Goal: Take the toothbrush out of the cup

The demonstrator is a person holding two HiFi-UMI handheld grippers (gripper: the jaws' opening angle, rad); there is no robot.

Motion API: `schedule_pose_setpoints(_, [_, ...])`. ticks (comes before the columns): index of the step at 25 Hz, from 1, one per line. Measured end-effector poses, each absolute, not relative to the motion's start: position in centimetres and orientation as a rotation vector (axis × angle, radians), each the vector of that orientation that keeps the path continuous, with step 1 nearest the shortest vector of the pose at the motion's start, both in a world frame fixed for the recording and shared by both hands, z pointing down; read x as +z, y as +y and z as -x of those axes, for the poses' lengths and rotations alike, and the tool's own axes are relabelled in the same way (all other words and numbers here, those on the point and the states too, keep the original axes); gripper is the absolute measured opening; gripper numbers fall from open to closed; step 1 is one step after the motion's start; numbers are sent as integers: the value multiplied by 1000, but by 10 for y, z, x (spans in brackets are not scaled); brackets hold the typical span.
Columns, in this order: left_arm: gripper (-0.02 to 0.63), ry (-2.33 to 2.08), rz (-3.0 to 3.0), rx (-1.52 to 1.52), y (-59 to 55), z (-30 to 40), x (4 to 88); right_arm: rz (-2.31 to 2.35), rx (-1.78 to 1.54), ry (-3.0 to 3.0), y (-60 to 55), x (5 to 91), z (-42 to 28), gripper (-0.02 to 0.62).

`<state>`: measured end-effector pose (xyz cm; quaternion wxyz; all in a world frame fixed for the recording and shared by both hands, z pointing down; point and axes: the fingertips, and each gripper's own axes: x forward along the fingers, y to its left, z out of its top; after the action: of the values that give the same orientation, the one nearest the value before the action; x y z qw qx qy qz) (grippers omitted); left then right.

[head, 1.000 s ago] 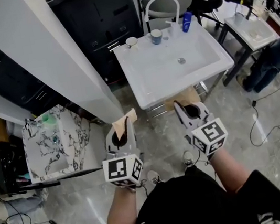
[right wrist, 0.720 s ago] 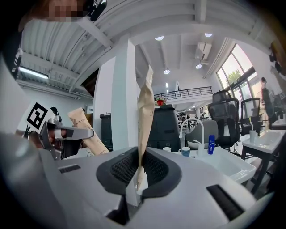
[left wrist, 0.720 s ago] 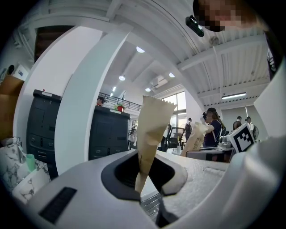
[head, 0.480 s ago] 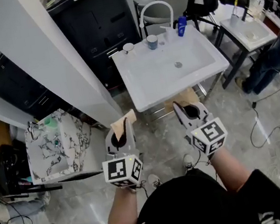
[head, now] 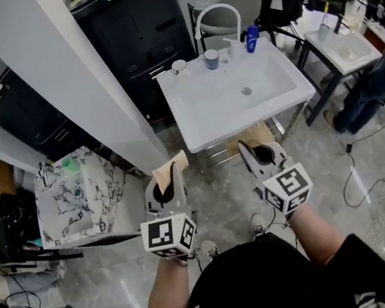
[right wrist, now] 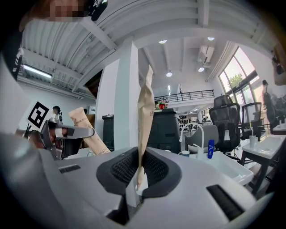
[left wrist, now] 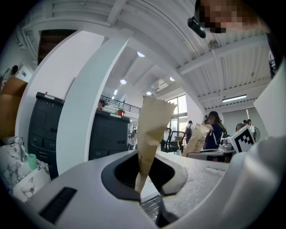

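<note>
Left gripper [left wrist: 147,179] is clamped on a tan paper packet [left wrist: 152,129], its print unreadable. Ahead we see the blue cup [head: 212,58] on the white basin's [head: 197,138] back rim, but we can't make out the toothbrush. Right gripper [right wrist: 138,179] pinches another tan packet [right wrist: 145,112], with an "H" showing.

Person is wearing a black top [head: 272,282], with the sleeves leaving the forearms bare. Pale print is showing on the fabric at two spots. Light-coloured shoes [head: 209,246] are peeking out beyond it.

Left gripper [head: 171,169] and right gripper [head: 245,147] are both showing pale grey moulded shells, with black lining running round the jaw recess. On the right one that lining is looking ribbed. A dark rectangular slot is sitting in each shell. Each is carrying a white marker cube [head: 169,235] bearing black square patterns.
</note>
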<state>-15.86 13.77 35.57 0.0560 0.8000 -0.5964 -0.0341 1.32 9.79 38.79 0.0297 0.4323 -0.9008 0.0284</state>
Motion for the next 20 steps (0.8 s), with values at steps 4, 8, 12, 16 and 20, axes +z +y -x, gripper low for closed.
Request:
schedule_pose_setpoints(4, [31, -1817, -2425, -103, 140, 159, 355, -1329, 94, -2779, 100, 388, -13, 26])
schedule_pose_setpoints(8, [31, -1814, -2424, -104, 141, 160, 354, -1333, 89, -2780, 101, 386, -12, 26])
schedule_pose_setpoints(12, [31, -1813, -2427, -104, 142, 161, 355, -1338, 91, -2780, 102, 386, -12, 26])
schedule_pose_setpoints(16, [31, -1813, -2429, -104, 143, 160, 354, -1342, 82, -2786, 103, 385, -13, 26])
schedule_pose_setpoints(20, [31, -1813, -2429, -105, 143, 159, 353, -1345, 83, -2785, 103, 383, -15, 26])
